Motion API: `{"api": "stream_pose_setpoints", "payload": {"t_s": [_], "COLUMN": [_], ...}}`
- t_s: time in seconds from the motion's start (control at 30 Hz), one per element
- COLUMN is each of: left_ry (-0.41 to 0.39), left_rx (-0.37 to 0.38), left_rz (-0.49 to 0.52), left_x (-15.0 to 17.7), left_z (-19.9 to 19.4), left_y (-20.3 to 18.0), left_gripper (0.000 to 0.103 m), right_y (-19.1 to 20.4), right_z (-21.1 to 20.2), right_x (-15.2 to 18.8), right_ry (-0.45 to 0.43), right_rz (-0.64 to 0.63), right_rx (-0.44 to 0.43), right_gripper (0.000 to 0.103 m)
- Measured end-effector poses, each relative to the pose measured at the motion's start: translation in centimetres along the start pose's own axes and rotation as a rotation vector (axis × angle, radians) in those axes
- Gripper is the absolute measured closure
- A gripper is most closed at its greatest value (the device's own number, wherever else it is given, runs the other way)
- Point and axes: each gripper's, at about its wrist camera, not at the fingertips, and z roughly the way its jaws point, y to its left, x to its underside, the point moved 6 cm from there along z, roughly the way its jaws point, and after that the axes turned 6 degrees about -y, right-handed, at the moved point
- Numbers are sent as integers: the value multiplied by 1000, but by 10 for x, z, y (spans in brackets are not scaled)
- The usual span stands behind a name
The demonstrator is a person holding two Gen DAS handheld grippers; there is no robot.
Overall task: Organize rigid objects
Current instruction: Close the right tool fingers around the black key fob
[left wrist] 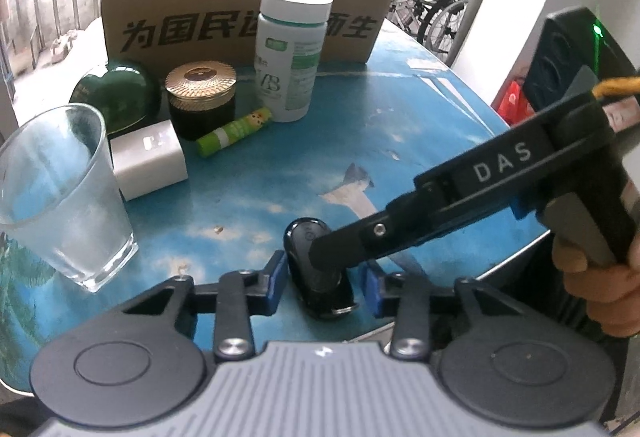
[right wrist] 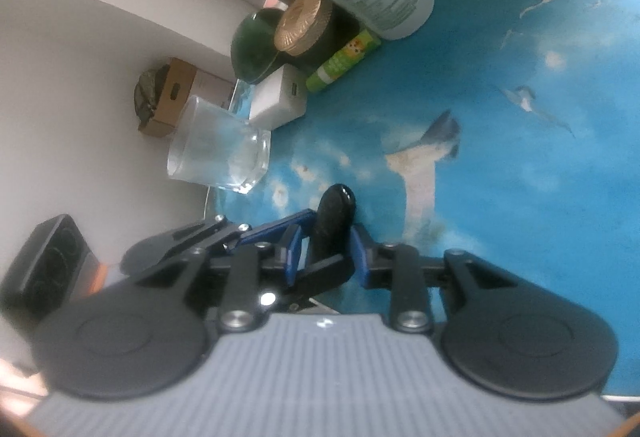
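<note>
Black and glossy, the key fob (left wrist: 316,269) sits at the table's (left wrist: 420,109) near edge, both your left gripper (left wrist: 323,283) and right gripper (right wrist: 325,252) straddling it unclenched, so uneven closing could flick it off.

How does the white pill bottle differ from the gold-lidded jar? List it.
The white pill bottle is tall and slim; the gold-lidded jar is short and squat. The bottle's body is white with green label print; the jar's body is dark. The bottle's cap is smooth and white; the jar's lid is ribbed and gold. Both stand upright and capped on the blue table, in front of the cardboard box.
</note>
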Motion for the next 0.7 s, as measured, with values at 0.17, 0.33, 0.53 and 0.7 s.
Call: {"api": "stream_pose_setpoints", "payload": {"t_s": [0.17,0.33,0.53,0.7], "left_ry": [-7,-7,-17,-40], "left_rx": [-8,-15,-21,-23], "left_rz": [-6,-21,-22,-16], "left_x": [1,0,-3,-7], "left_z": [-1,-2,-3,-5], "left_y": [0,1,0,-3], "left_gripper": [68,68,68,68], "right_y": [1,5,5,7], "right_z": [1,1,-2,-7], "right_x": [1,2,1,-1], "right_ry": [-19,-35,-58,-83], "right_rz": [-10,-47,-55,-74], "right_rx": [-11,7,1,3], "right_gripper": [72,72,73,74]}}
